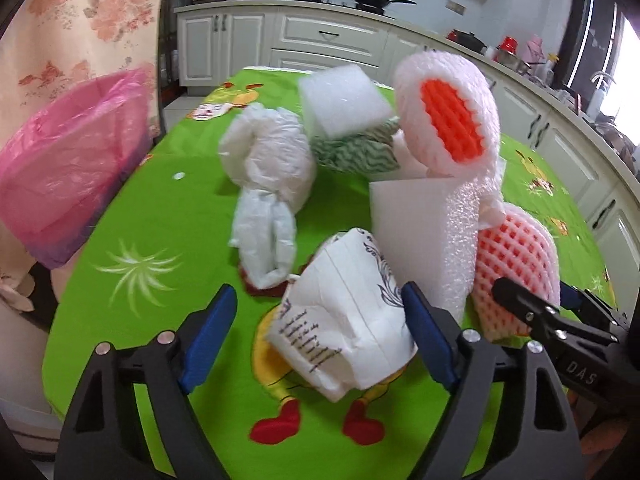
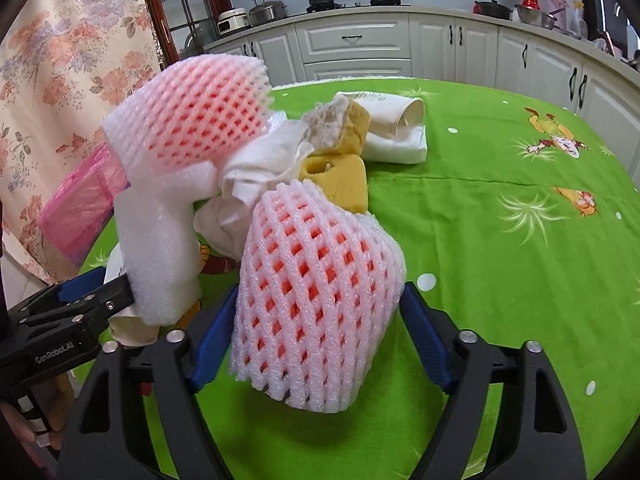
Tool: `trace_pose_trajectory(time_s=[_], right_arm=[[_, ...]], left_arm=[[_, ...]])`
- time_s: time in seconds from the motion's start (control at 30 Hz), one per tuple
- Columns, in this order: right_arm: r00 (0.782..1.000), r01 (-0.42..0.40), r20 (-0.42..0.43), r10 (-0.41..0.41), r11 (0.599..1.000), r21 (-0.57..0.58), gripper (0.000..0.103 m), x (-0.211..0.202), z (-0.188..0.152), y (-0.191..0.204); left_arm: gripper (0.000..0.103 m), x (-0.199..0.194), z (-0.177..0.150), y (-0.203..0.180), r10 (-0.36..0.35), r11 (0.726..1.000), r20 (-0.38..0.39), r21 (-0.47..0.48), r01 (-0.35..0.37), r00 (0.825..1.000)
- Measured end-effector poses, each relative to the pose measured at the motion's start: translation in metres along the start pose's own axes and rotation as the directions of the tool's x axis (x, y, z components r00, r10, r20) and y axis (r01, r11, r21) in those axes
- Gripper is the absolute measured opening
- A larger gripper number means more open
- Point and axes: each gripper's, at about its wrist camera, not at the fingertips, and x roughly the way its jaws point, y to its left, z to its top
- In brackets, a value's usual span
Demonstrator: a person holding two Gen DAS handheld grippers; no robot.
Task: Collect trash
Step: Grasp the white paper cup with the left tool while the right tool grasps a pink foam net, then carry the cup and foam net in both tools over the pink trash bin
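Trash lies piled on the green tablecloth (image 1: 168,216). My left gripper (image 1: 320,332) is open around a folded printed paper napkin (image 1: 344,320), its blue pads either side of it. My right gripper (image 2: 320,320) is open around a pink foam fruit net (image 2: 316,292), which also shows in the left wrist view (image 1: 516,264). A second foam net (image 2: 192,120) stands above a white foam block (image 2: 160,232). A crumpled white plastic bag (image 1: 268,172), a white foam slab (image 1: 344,100) and a green patterned cloth (image 1: 356,152) lie behind. The pink-lined bin (image 1: 64,164) stands at the table's left edge.
Yellow sponge pieces (image 2: 340,176), crumpled tissue (image 2: 260,168) and a folded white cloth (image 2: 396,132) lie at the pile's far side. White kitchen cabinets (image 2: 360,44) with pots run behind. A floral curtain (image 2: 60,80) hangs at the left.
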Motion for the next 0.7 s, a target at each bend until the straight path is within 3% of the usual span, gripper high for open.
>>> trace_pose_trajectory(time_s=[0.07,0.2,0.37,0.5,0.53,0.7], right_arm=[[1.000,-0.005,0.002,0.005,1.000,-0.006,0.070,0.000,-0.001,-0.001],[1.000,-0.020,0.011,0.020,1.000,-0.012,0.059,-0.003,-0.004,-0.002],[0.999,-0.020,0.036,0.022,0.999,-0.048,0.038,-0.013,-0.007,0.002],[0.999,-0.006,0.054,0.009,0.998,-0.056,0.035,-0.022,-0.007,0.003],[0.998,-0.002,0.061,0.005,0.998,-0.057,0.035,-0.026,-0.007,0.004],[0.993,0.032,0.113,-0.023,0.996,-0.082,0.034,-0.046,-0.007,0.008]], left_arm=[[0.070,0.004,0.001,-0.005,-0.021,1.000,-0.004,0.011,0.021,1.000],[0.069,0.004,-0.002,-0.015,0.000,0.999,0.016,0.052,-0.001,1.000],[0.068,-0.004,-0.011,-0.028,-0.005,0.995,0.043,0.096,0.001,0.999],[0.067,-0.023,-0.016,-0.034,-0.009,0.992,0.092,0.128,-0.003,0.996],[0.061,-0.029,-0.017,-0.036,-0.009,0.990,0.109,0.138,-0.007,0.994],[0.061,-0.054,-0.021,-0.040,-0.008,0.989,0.158,0.146,-0.015,0.987]])
